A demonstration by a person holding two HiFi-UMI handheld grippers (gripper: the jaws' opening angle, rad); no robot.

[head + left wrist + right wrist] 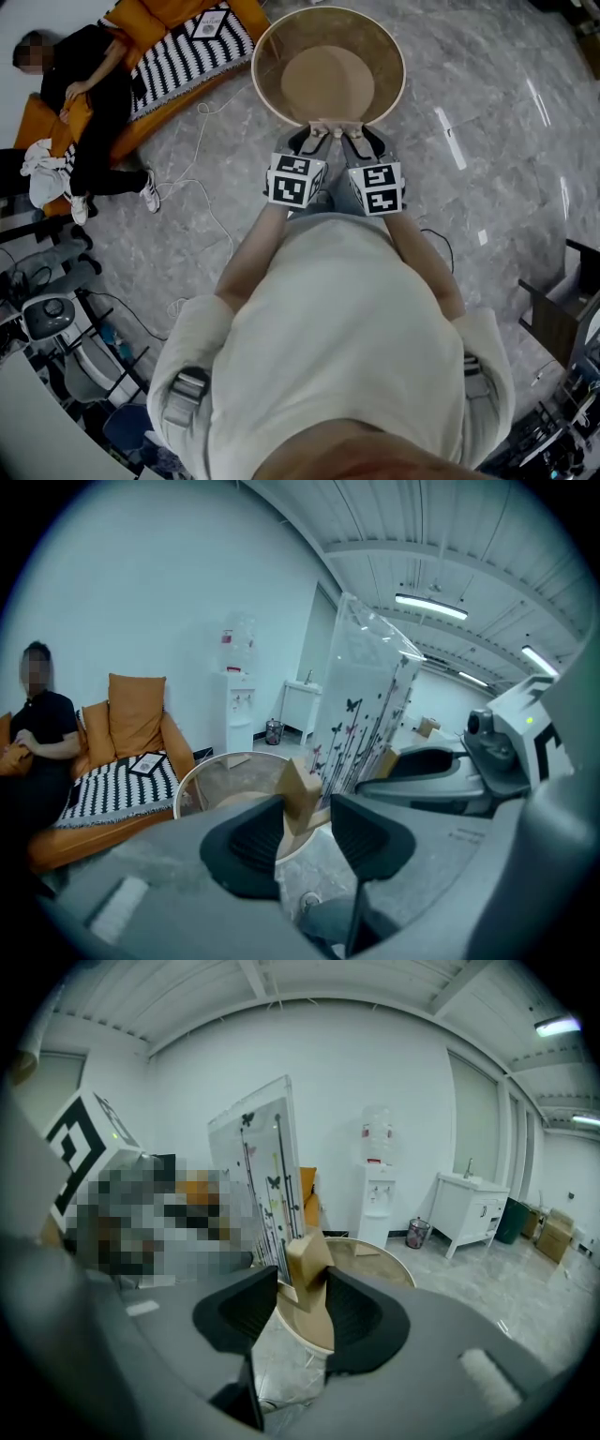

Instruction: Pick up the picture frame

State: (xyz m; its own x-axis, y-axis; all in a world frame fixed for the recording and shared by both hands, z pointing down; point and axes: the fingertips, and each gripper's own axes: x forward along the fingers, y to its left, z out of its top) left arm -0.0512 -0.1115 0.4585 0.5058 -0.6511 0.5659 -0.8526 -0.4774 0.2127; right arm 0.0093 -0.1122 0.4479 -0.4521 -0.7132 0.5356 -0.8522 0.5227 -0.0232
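Observation:
The picture frame (367, 700) is a clear panel printed with butterflies and flower stems, standing upright on small wooden foot blocks. Both grippers hold it up above the round wooden table (265, 47). My left gripper (305, 832) is shut on one wooden foot (300, 794). My right gripper (300, 1307) is shut on the other foot (306, 1262), with the panel (258, 1171) rising to its left. In the head view the two grippers, left (314, 141) and right (356, 141), sit side by side at the table's near rim, the frame (330, 125) edge-on between them.
A person (89, 94) sits on an orange sofa (159, 19) with a striped cover at the upper left. Cables (202, 202) trail over the grey marble floor. Equipment (56, 319) crowds the lower left. A dark piece of furniture (562, 314) stands at the right. A water dispenser (377, 1194) stands by the far wall.

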